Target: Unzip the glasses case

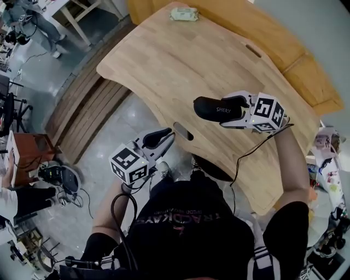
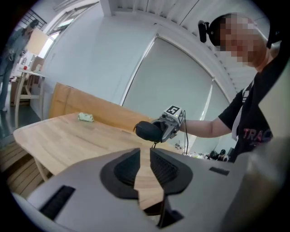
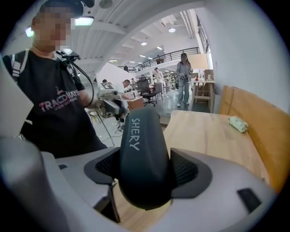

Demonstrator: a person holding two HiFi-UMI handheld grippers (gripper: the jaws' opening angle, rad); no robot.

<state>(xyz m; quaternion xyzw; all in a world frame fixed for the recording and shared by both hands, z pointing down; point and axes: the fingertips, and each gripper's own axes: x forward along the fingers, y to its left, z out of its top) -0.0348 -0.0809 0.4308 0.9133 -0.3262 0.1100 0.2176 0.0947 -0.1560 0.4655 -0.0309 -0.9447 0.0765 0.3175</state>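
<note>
A black glasses case (image 1: 214, 108) marked SHERY hangs in the air over the near part of the wooden table (image 1: 180, 60). My right gripper (image 1: 223, 112) is shut on its end. In the right gripper view the case (image 3: 144, 154) fills the space between both pads and sticks out forward. No zip pull shows in any view. My left gripper (image 1: 163, 141) hovers off the table's near edge, lower left of the case and apart from it. Its jaws stand a narrow slit apart with nothing between them (image 2: 145, 156). From there the case (image 2: 148, 131) shows ahead in the right gripper.
A small pale green packet (image 1: 184, 13) lies at the table's far end. A slot (image 1: 182, 131) is cut near the table's front edge. Wooden boards (image 1: 306, 76) lie beyond the table. Carts and cables (image 1: 54, 175) stand on the floor at left. People stand in the background (image 3: 183, 77).
</note>
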